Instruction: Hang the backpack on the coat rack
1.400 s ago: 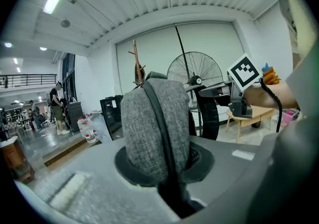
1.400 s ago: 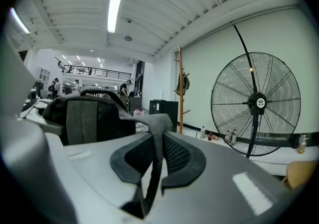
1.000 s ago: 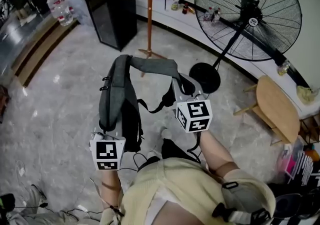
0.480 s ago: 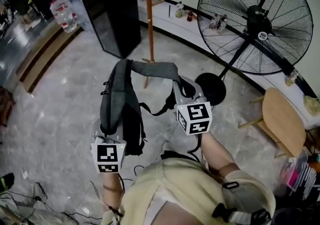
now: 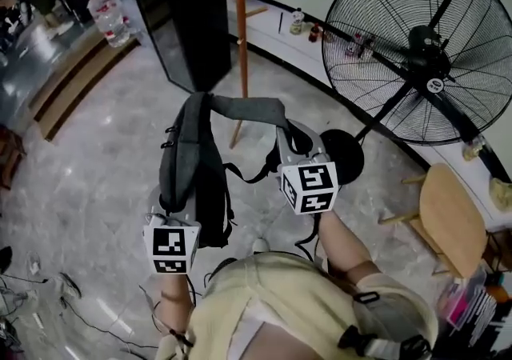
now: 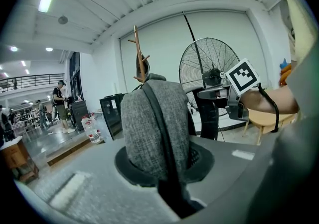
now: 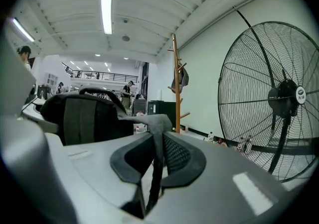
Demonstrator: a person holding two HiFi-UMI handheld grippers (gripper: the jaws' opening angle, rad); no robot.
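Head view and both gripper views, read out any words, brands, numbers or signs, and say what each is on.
No text is legible anywhere.
Fan badge: round white logo, too small to read.
Black cabinet: white sticker, blurred.
Water bottles: labels blurred.
Marker cubes: black-and-white square patterns only, no letters.

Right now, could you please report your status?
Left gripper, right gripper shut on backpack straps. Backpack not yet hung. Coat rack ahead; fan beside it, off the path.
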